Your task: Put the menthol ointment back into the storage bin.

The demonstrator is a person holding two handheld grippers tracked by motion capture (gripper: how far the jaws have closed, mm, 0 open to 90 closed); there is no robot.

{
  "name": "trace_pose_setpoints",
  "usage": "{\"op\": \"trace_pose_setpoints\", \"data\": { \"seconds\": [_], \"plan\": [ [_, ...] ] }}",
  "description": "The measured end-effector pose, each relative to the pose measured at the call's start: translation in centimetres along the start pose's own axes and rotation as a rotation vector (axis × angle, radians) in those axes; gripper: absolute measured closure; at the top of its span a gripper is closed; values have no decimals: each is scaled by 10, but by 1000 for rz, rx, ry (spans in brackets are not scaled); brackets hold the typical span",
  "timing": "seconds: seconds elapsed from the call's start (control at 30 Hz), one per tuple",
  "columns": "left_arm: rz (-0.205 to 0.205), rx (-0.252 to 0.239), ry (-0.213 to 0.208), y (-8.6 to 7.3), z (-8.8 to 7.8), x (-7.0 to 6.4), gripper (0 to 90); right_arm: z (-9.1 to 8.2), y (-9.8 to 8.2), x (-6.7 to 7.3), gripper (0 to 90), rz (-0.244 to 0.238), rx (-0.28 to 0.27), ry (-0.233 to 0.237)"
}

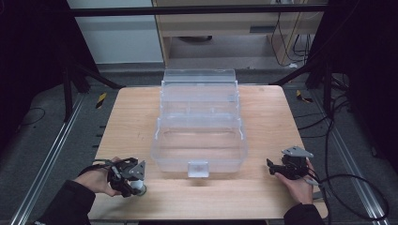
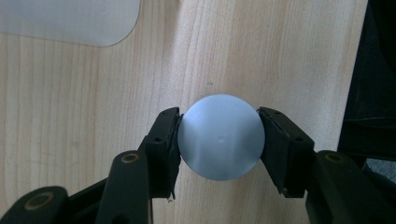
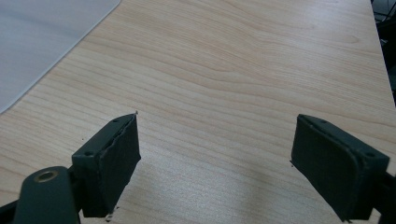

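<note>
Nearest the high camera are the person's two forearms, coming in from the bottom edge. Going by size, the wooden table (image 1: 263, 117) comes first, pale and bare apart from what follows. On its middle stands a clear plastic box (image 1: 199, 140) with its lid tipped back and a latch tab facing the person; likely it sits open to take something in.

The left claw (image 2: 221, 138) pinches a pale grey ball (image 2: 221, 137) between its two black pads, low over the table's near-left corner, just beside the box's front corner. The squeeze across the ball's widest part looks meant to stop it rolling.

The right claw (image 3: 229, 161) is spread wide and empty over bare wood near the right edge, probably waiting.

Around the table: grey floor, dark frame legs, loose cables.
</note>
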State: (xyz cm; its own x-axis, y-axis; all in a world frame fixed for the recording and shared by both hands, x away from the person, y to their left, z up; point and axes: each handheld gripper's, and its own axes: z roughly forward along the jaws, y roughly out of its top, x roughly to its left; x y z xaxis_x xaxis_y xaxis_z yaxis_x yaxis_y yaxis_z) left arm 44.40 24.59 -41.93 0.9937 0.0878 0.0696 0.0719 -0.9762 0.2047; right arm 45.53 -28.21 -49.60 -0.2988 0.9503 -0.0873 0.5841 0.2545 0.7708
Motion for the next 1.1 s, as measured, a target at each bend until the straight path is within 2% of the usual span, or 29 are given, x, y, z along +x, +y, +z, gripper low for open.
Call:
{"op": "trace_pose_setpoints", "data": {
  "seconds": [0.33,0.67,0.83,1.1],
  "plan": [
    [-16,-21,31,8,-28,3,500,0,0,0,155,3,1,2],
    [-35,-50,81,15,-71,11,500,1,-1,0,154,7,9,3],
    [-43,-89,117,20,-93,20,500,0,-1,0,153,4,9,2],
    [-52,-126,141,32,-120,35,501,0,-1,0,152,4,10,2]
  ]
}}
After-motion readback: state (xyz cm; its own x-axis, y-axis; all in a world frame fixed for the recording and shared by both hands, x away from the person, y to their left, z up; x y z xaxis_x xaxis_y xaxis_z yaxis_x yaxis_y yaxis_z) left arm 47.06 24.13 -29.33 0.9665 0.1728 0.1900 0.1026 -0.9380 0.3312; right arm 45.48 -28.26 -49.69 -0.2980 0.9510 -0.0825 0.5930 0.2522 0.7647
